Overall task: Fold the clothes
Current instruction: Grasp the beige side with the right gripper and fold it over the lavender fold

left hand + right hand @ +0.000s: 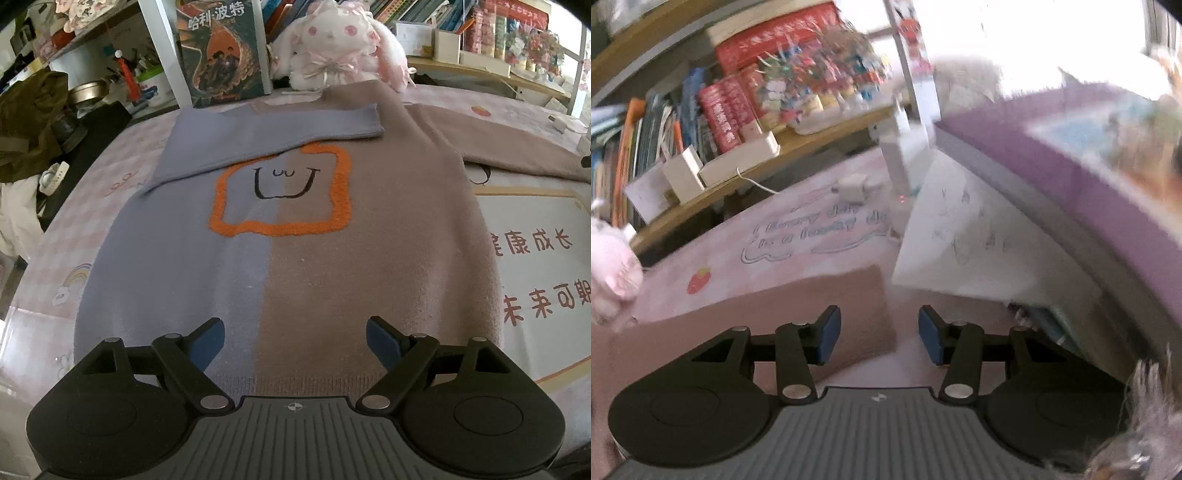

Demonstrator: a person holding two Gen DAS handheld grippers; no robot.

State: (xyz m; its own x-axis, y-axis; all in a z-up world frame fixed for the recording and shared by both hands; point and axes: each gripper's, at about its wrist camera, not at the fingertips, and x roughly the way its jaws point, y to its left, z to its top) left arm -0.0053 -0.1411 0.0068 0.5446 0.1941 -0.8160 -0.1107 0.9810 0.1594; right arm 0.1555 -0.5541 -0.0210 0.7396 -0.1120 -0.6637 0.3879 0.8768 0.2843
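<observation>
Blue-padded and spread wide, my left tongs (295,345) hang released over the ribbed hem of the sweater (332,266), gripping nothing. That sweater, half lavender-blue and half dusty mauve with an orange-outlined smiling patch (282,192) on its chest, lies flat on the pink worktop (40,266), hem toward me. Its blue sleeve (273,129) is already folded across the chest, the cuff ending near the collar, while the mauve sleeve (517,147) stretches straight out to the right.

Over on that side, my right tongs (880,334) stand partly parted above the end of the mauve sleeve. The cuff edge sits in the gap between the pads (829,334), but the pads are not pressing on it; the view is blurred.

A white plush rabbit (340,44) in a pink dress and an upright illustrated book (221,51) stand at the far edge, just beyond the collar. Beside the sweater's right flank lies a white printed sheet (543,280) with red characters. Shelves of books (665,129) line the background, and a white charger plug (853,186) rests on the pink mat.
</observation>
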